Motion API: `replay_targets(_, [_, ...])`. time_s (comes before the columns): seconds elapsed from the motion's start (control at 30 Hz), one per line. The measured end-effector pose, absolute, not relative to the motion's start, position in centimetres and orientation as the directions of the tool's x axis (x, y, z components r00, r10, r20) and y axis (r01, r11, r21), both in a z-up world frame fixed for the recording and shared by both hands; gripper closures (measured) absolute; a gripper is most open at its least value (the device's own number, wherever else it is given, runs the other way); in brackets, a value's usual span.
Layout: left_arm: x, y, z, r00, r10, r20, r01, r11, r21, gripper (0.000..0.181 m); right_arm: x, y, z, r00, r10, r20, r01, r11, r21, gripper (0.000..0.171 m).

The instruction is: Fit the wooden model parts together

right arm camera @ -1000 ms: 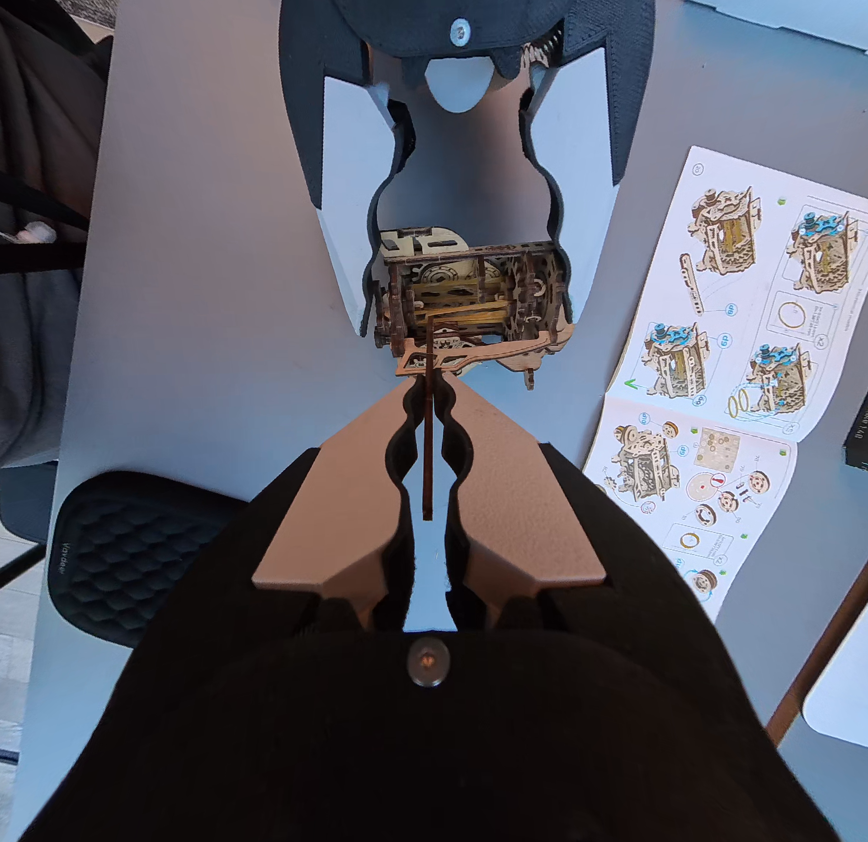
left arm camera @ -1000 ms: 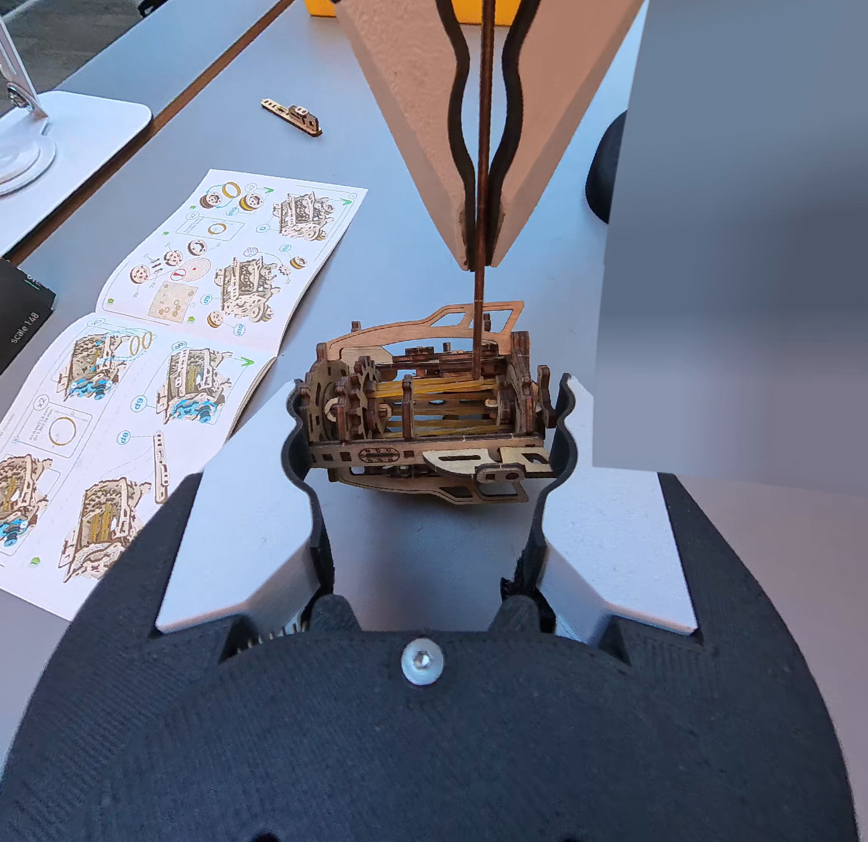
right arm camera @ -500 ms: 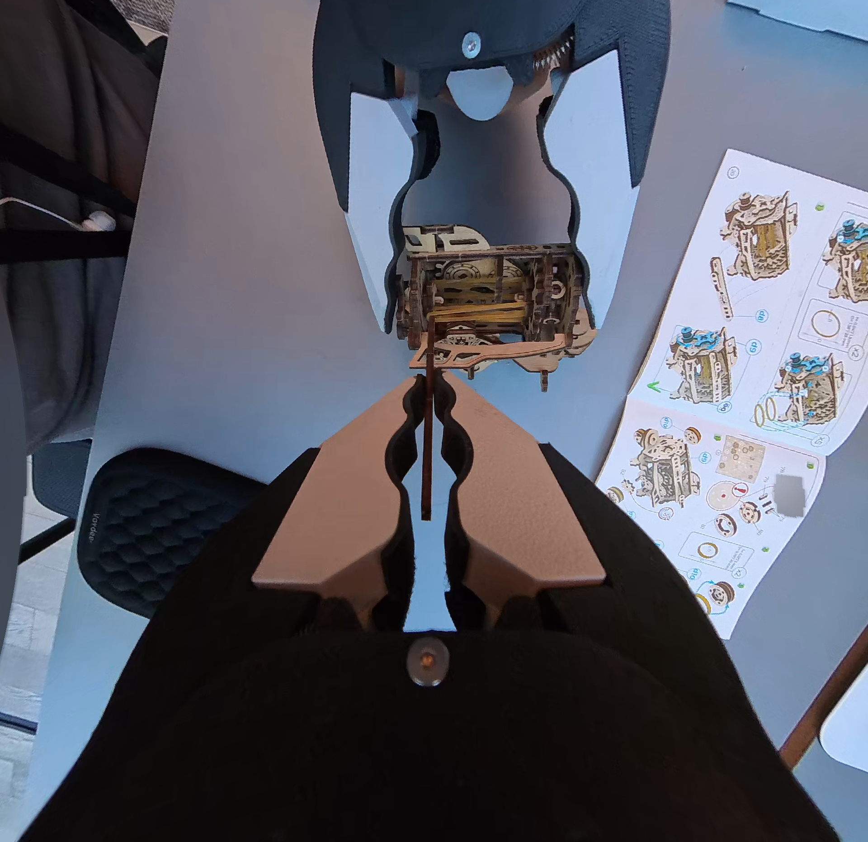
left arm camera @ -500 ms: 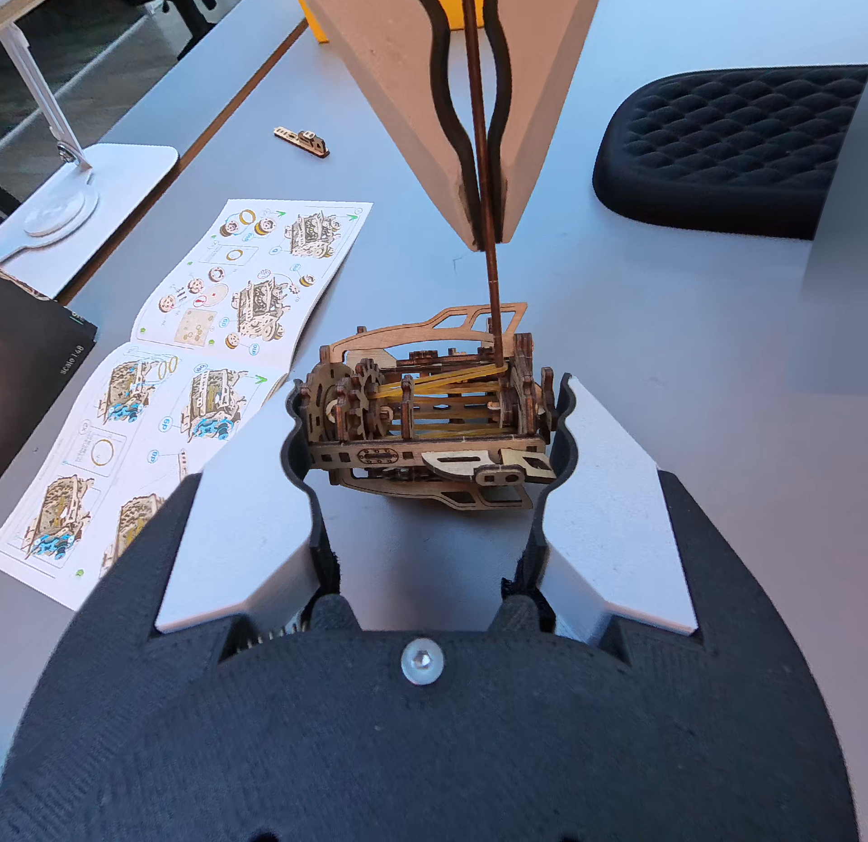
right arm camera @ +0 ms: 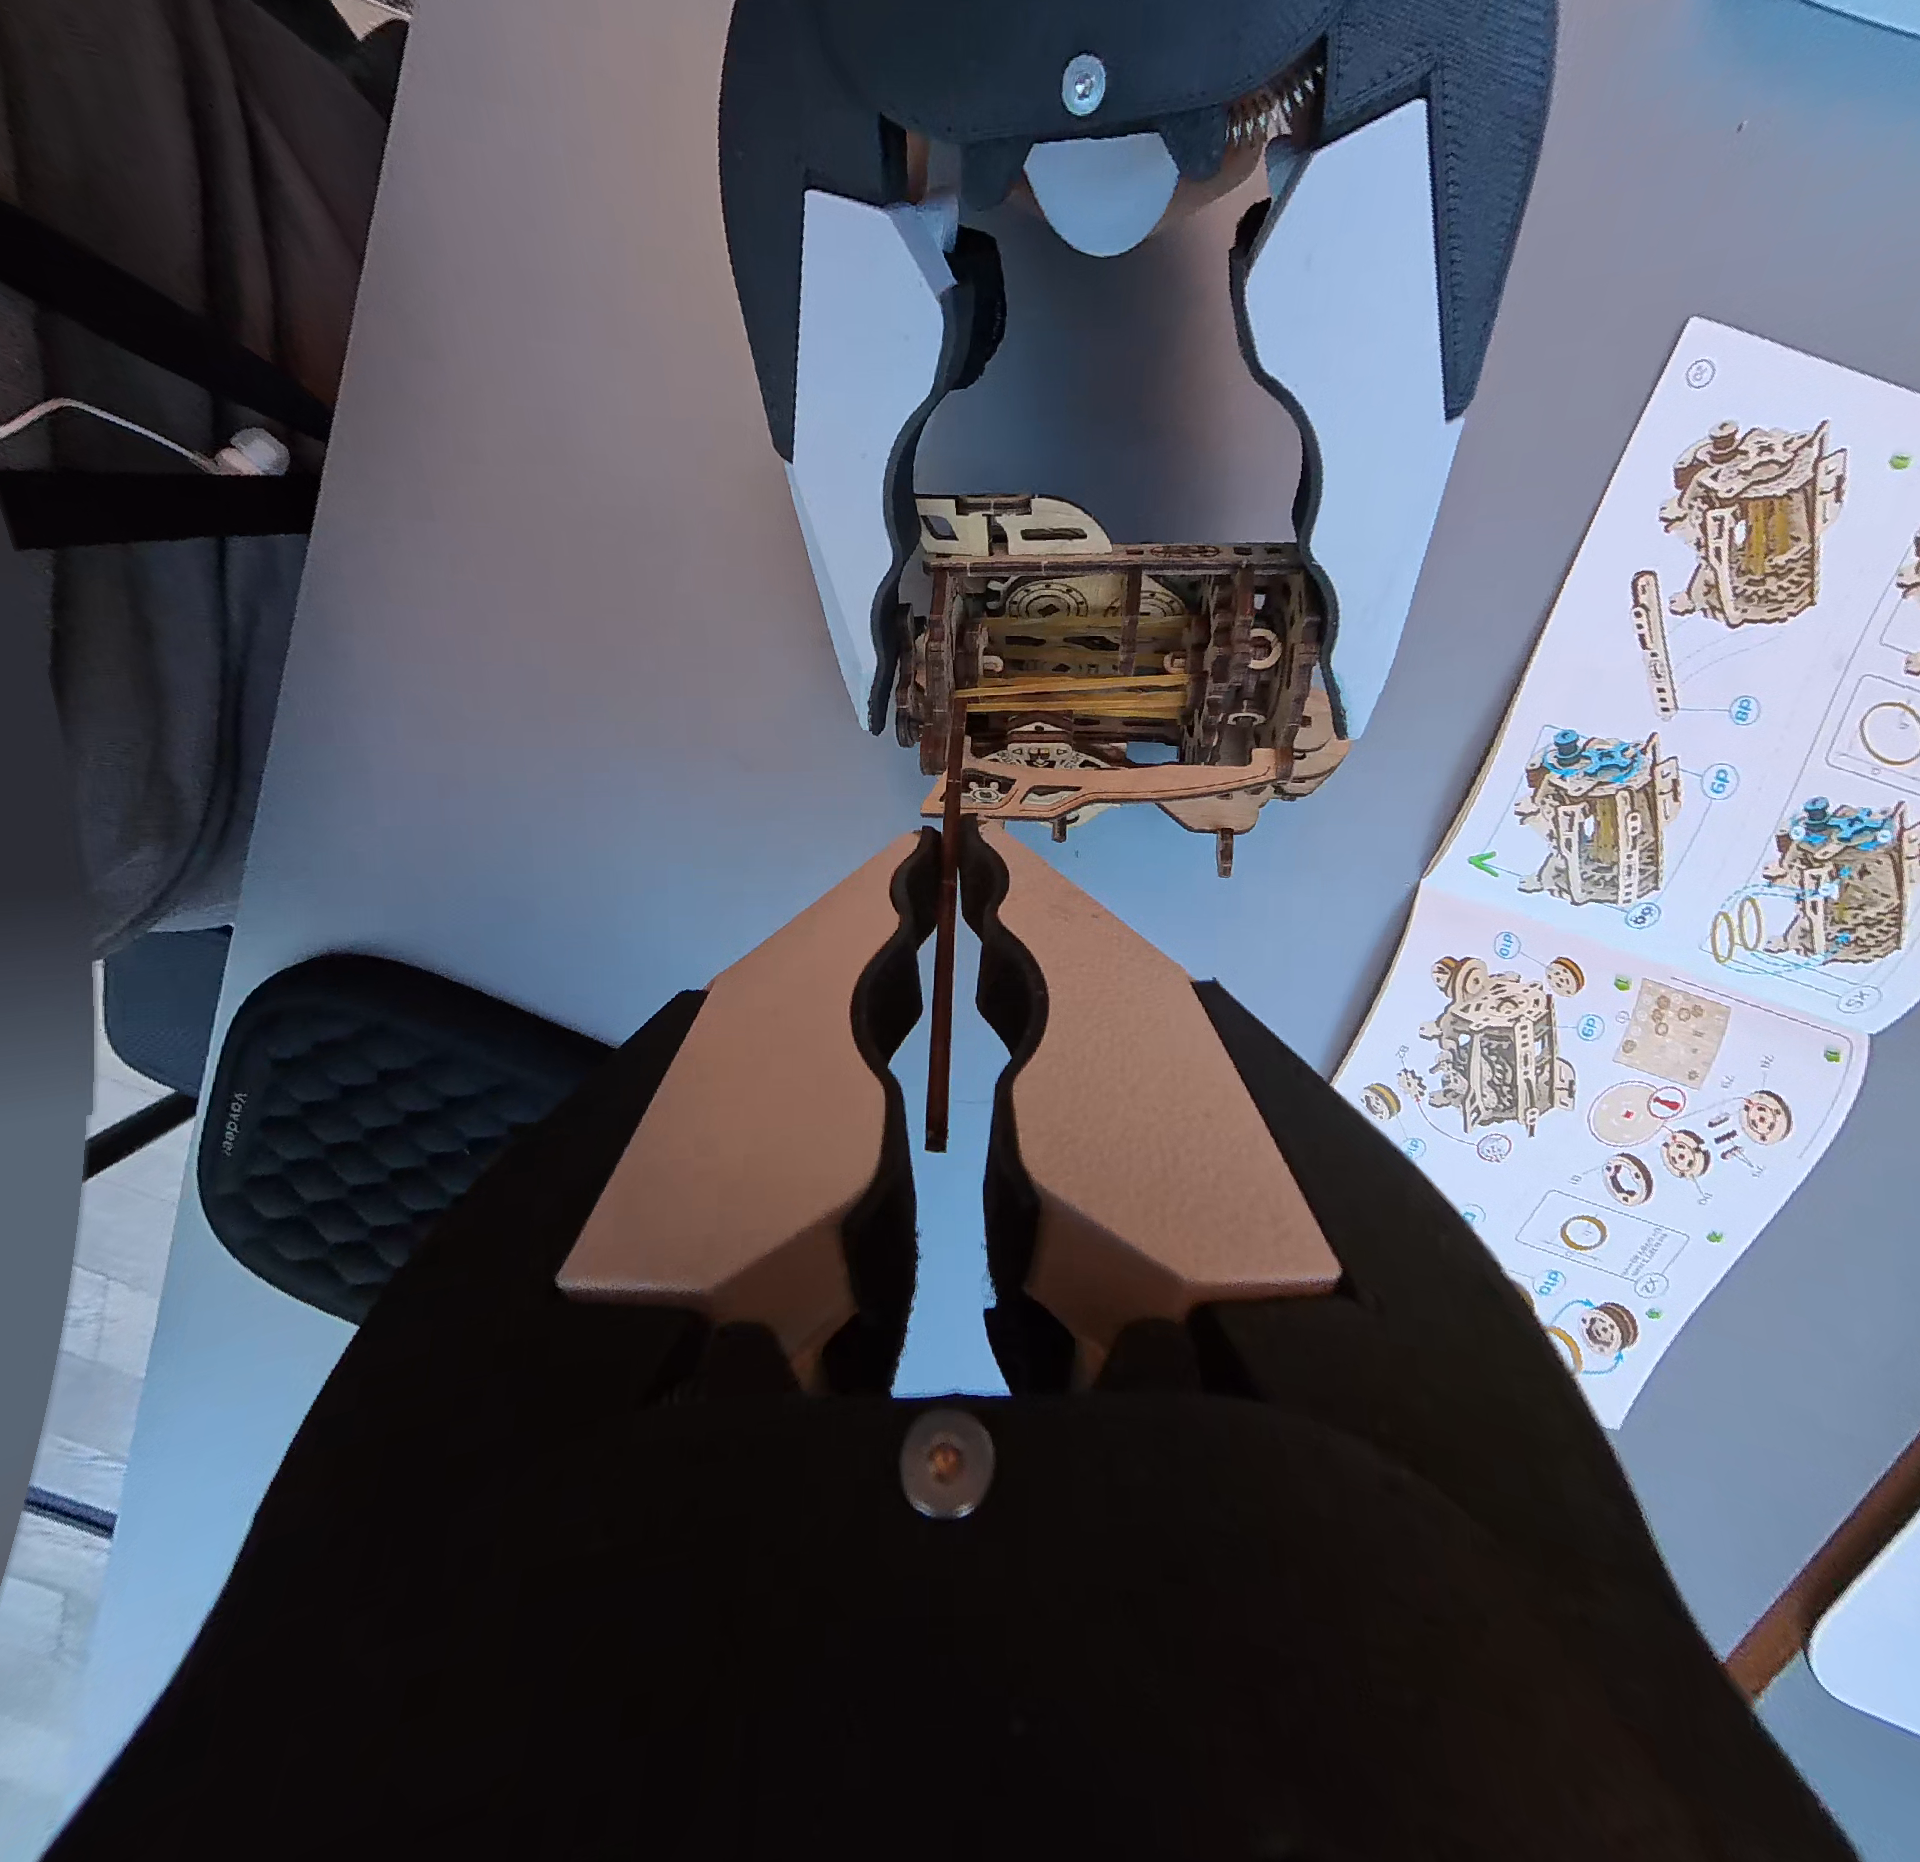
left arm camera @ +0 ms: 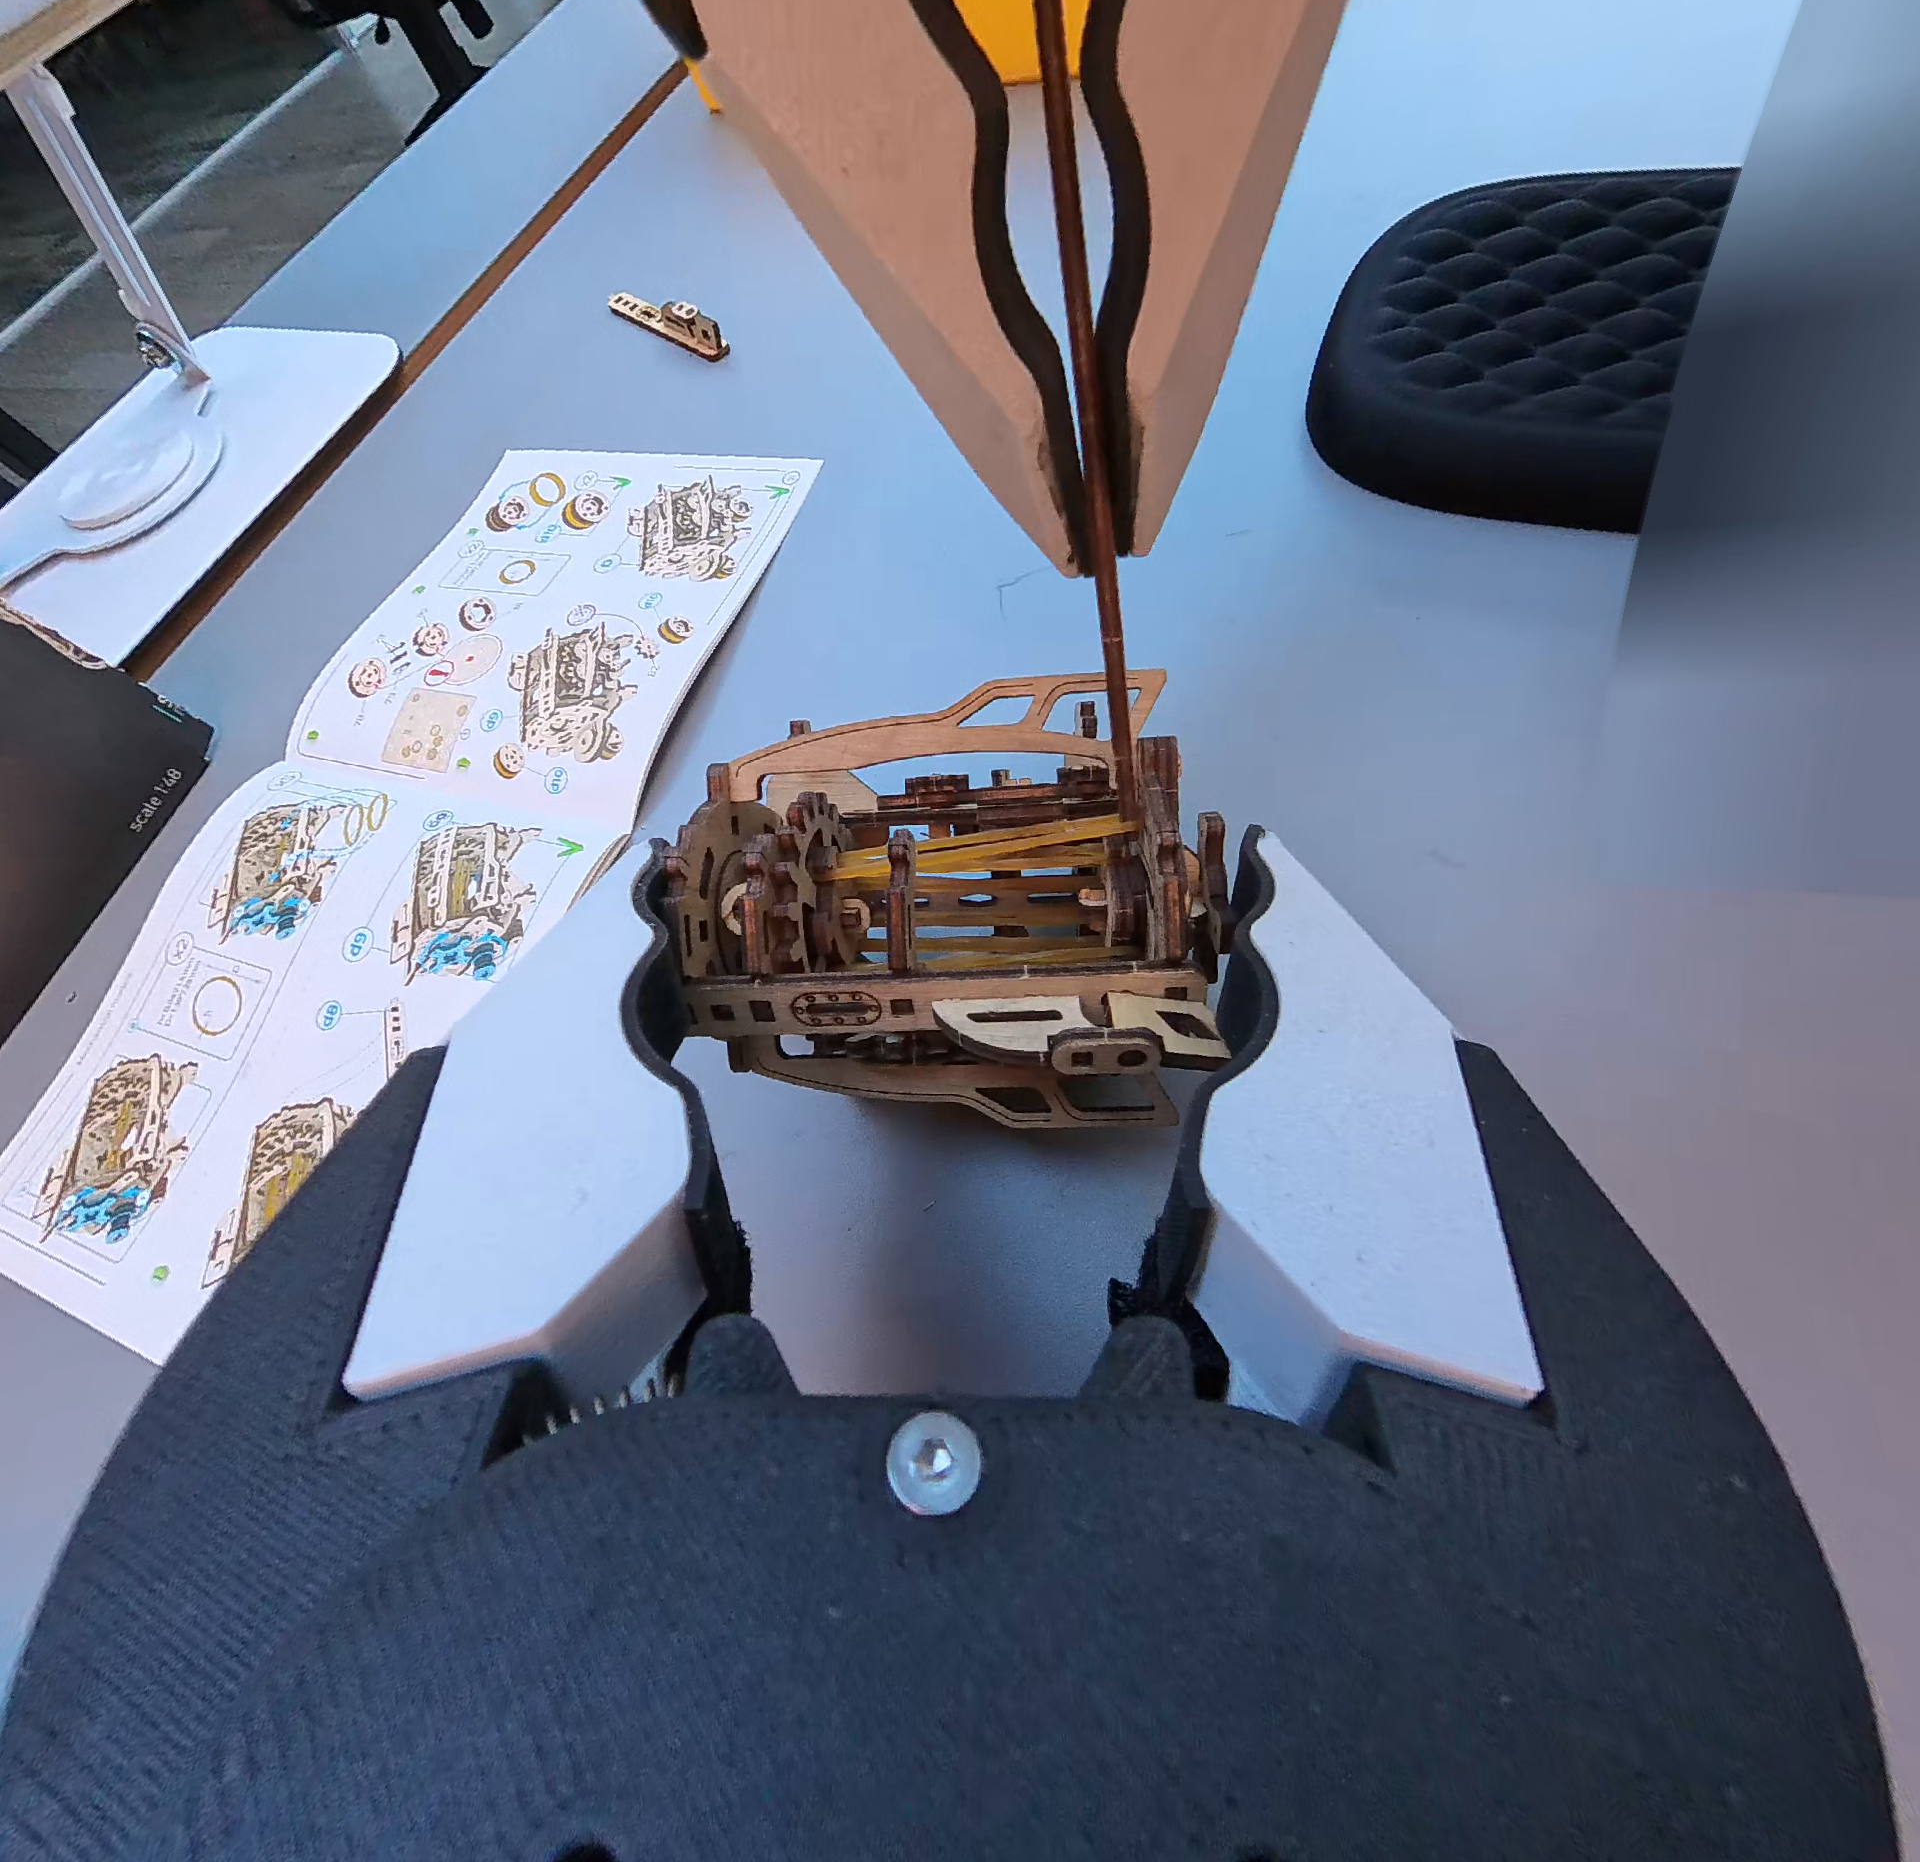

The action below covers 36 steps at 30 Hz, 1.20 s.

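A half-built wooden model (left arm camera: 935, 919) with gears and yellow rubber bands stands on the grey table (left arm camera: 1351, 721). My left gripper (left arm camera: 945, 877), with white fingers, is shut on the model's two ends. My right gripper (right arm camera: 948, 841), with tan fingers, is shut on a thin dark wooden stick (right arm camera: 940, 1033). It comes in from above and opposite in the left wrist view (left arm camera: 1101, 560). The stick (left arm camera: 1112, 669) reaches down into the model's top at one end, and a yellow band slants up to its tip. The model (right arm camera: 1112, 659) and left gripper (right arm camera: 1112, 711) show ahead in the right wrist view.
An open instruction booklet (left arm camera: 499, 721) lies beside the model, also in the right wrist view (right arm camera: 1662, 929). A small loose wooden piece (left arm camera: 670, 326) lies farther back. A black padded wrist rest (left arm camera: 1507, 358) is on the other side. A white lamp base (left arm camera: 156, 441) and a black box (left arm camera: 73, 773) are at the left. Across from one pair of fingers to the other is roughly 5 cm.
The stick's tip has shifted from the model's middle toward one end, and a yellow band now slants up to it. The left gripper still holds the model in place.
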<state>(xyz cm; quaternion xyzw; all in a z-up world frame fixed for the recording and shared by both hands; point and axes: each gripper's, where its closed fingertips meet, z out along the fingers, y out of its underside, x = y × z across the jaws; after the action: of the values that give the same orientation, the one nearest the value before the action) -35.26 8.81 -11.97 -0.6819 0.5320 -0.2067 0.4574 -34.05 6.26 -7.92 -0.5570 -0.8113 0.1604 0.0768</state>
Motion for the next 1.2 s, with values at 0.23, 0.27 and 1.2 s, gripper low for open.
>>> replay_targets(0.23, [-35.3,8.9,-11.9,0.365,-0.908,-0.206,-0.522,-0.017,-0.853,0.077,-34.1,6.5,-8.0,-0.372,0.923,-0.098,0.879,0.317,-0.356,0.170])
replay_targets(0.27, [-35.2,8.9,-11.9,0.368,-0.906,-0.209,-0.522,-0.015,-0.853,0.077,-34.1,6.5,-8.0,-0.380,0.920,-0.098,0.876,0.324,-0.356,0.170])
replay_targets(1.2, [-33.8,8.1,-11.7,0.356,-0.906,-0.230,-0.496,0.026,-0.868,0.075,-32.7,5.9,-8.6,-0.369,0.928,-0.052,0.878,0.330,-0.347,0.170])
